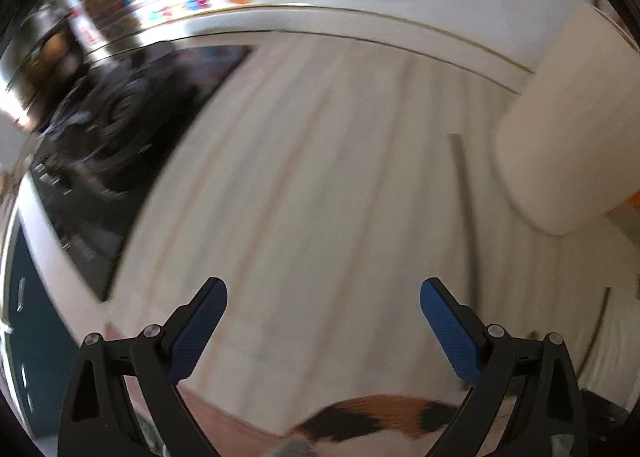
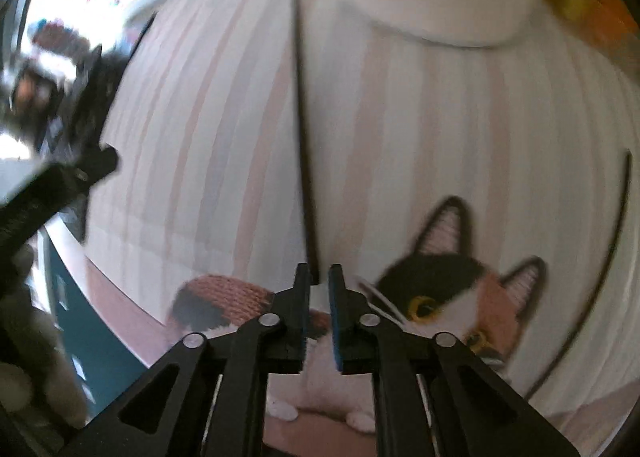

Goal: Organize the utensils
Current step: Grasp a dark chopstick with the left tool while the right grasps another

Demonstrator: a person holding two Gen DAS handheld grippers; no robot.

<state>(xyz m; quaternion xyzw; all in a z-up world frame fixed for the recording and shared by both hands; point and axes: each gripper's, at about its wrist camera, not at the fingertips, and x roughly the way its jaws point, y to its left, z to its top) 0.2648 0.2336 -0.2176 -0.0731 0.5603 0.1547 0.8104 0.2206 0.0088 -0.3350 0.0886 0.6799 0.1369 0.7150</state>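
Chopstick [image 2: 303, 129] tip sits between the downward-pointing right claw [image 2: 320, 277], nearly closed; left claw [image 1: 323, 317] gapes wide, empty.

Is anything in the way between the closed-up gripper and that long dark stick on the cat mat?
Nothing visible is. The right gripper sits right at the near end of the dark stick, with only bare striped mat around it.

In the left wrist view the striped cloth [image 1: 320, 157] is bare through the middle of the frame, so there is free room between the dark stove [image 1: 120, 129] at the left and the white container [image 1: 560, 129] at the right. A thin dark stick [image 1: 466, 209] lies just beside the container. In the right wrist view a second stick [image 2: 600, 257] lies at the right edge.
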